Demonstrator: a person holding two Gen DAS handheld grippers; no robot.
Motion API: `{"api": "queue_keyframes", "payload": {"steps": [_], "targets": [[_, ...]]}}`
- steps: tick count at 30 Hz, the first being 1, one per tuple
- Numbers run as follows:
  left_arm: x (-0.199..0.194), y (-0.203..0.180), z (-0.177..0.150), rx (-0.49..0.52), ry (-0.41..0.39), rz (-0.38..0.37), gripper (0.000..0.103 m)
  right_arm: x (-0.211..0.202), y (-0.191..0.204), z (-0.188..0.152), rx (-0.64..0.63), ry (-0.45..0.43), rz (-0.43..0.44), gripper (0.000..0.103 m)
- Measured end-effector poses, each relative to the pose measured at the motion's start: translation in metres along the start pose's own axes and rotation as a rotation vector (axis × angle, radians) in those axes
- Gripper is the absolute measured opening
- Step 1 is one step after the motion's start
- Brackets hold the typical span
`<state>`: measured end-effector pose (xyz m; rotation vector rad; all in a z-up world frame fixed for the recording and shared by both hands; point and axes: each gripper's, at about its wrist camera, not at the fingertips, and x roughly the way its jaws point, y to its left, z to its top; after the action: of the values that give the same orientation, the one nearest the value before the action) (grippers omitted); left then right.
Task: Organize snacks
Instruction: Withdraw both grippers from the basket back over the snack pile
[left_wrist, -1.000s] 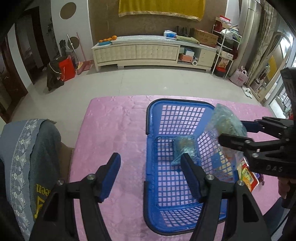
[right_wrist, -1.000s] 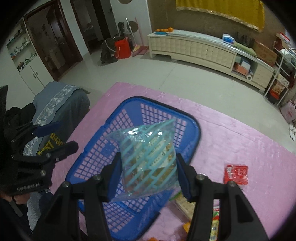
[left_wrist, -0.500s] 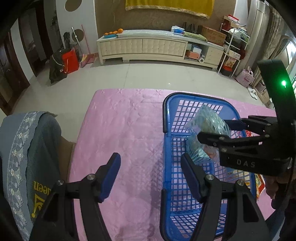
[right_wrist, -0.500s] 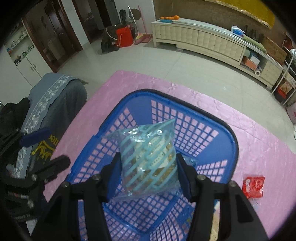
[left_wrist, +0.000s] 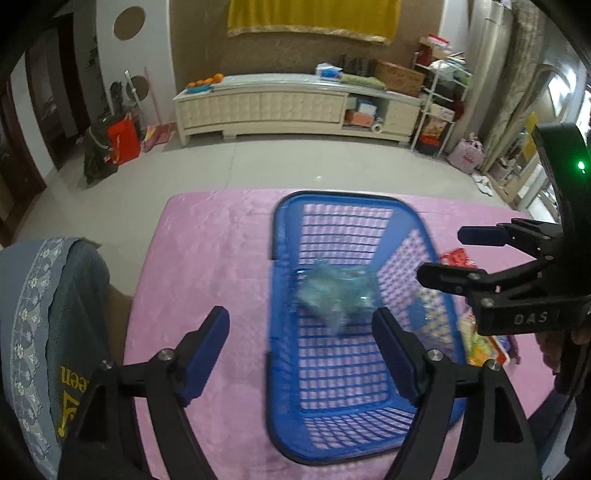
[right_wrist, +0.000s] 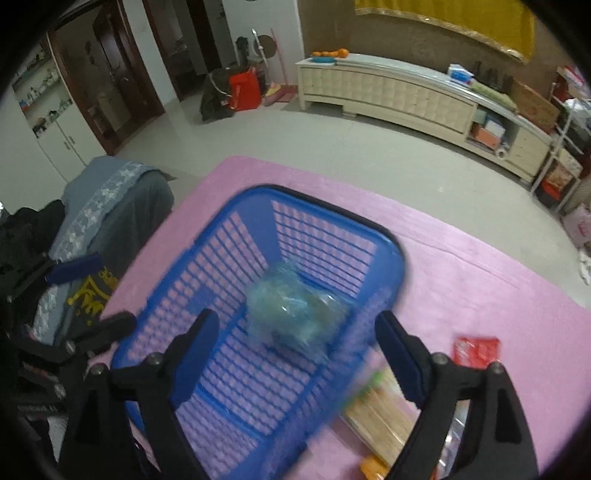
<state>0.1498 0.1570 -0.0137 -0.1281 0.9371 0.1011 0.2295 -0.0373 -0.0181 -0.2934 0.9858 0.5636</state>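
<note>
The blue perforated plastic basket (left_wrist: 354, 332) sits on the pink quilted table cover (left_wrist: 221, 266) as the collecting place, and the pale teal striped clear snack bags (right_wrist: 291, 314) lie blurred on its floor, while a red foil packet (right_wrist: 476, 350) and a tan cracker pack (right_wrist: 380, 417) wait outside beside its right wall, probably the next picks. The right gripper (right_wrist: 295, 362) hovers above the basket with jaws spread wide and empty, whereas 0.5 s ago it clamped 1 teal bag, now released. The left gripper (left_wrist: 301, 350) is likewise open, idle beside the rim.
</note>
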Motion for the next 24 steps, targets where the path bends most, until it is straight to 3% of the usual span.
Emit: {"api": "queue_keyframes", "payload": {"steps": [10,24], "targets": [[-0.036,-0.067,-0.013,0.121,-0.054,-0.073,0.079,-0.087,-0.040,-0.056,0.092,-0.035,-0.053,0.089],[-0.034,-0.155,-0.056,0.252,-0.033,-0.161,0.079,-0.125,-0.082,-0.142,0.189,-0.028,-0.107,0.089]]}}
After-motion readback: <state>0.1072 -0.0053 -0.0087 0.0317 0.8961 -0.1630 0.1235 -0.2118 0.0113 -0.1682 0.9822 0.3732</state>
